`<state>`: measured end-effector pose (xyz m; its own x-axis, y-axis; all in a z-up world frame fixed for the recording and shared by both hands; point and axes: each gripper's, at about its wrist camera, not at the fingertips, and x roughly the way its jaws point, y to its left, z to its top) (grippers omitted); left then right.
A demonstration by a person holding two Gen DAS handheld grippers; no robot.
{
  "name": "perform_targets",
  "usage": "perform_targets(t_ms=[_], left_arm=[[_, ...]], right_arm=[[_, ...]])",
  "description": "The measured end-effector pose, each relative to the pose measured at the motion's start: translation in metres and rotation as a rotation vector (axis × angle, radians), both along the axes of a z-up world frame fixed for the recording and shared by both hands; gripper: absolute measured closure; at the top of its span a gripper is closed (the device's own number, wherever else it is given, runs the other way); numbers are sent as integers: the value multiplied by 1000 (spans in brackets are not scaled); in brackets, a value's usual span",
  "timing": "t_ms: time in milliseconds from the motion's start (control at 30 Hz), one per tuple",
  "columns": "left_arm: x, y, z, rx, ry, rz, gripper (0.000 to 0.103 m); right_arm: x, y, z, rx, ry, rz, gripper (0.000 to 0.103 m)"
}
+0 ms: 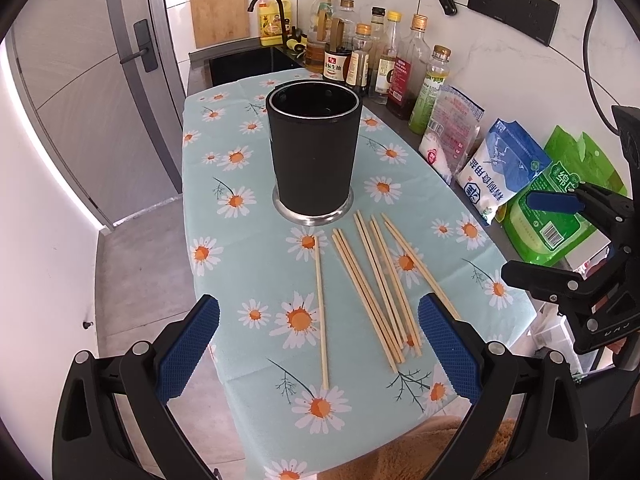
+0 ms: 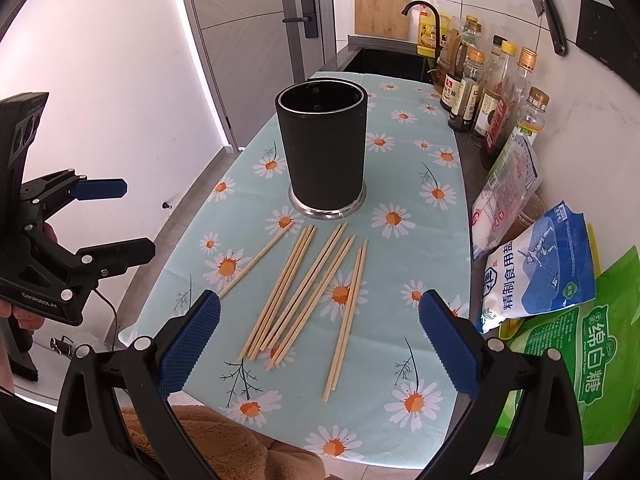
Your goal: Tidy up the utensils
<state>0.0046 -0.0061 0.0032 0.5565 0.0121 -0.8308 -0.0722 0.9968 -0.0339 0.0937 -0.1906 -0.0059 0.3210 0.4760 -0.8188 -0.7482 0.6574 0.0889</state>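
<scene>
Setting: we look along both grippers at a daisy-print tablecloth point(image 1: 224, 216) on a kitchen counter; bottles point(image 1: 404, 76) and bags stand along the wall side.
Holder: a black cylindrical utensil holder point(image 1: 314, 148) stands upright on a metal base near the middle of the cloth, and we see nothing inside it.
Chopsticks: the chopsticks point(image 1: 376, 280) lie flat and loose just in front of the holder, most fanned and overlapping; one single chopstick point(image 1: 320, 312) lies apart on the left.
Left gripper: the left gripper point(image 1: 318, 340) hovers above the near end of the cloth, jaws wide apart, nothing between them.
Right gripper: the right gripper point(image 2: 320, 340) hovers likewise over the near tips of the pile, jaws wide apart and empty.
Step in hand: we judge this the approach to a first pick; no chopstick is in the holder yet.
Next move: we would lower one gripper over a chopstick, close across its thin shaft, then tip it upright into the holder.
</scene>
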Motion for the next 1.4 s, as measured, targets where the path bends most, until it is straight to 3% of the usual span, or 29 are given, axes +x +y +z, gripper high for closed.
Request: perform_targets(t_ms=[533,767,967,1067,1233,1300,1400], left_arm=[[7,-2,-5,-6,15,-6,6],[11,-1,-7,-12,20,-7,6],[16,1,-12,-18,46,1,6],[19,0,-16,-8,66,-10,6],[33,3,-29,-5,100,-30,6],[41,9,-39,-29,116,-37,6],[49,12,-51,0,141,-53,7]], right_arm=[[6,7,-3,4,9,3,4],[15,6,-8,17,79,-16,4],[20,7,-9,-10,52,-39,4],[31,9,-17,-27,108,-40,4],[59,13,-48,-88,330,-60,4],[68,16,-58,-105,365,-59,4],[83,20,-72,-128,414,-70,5]])
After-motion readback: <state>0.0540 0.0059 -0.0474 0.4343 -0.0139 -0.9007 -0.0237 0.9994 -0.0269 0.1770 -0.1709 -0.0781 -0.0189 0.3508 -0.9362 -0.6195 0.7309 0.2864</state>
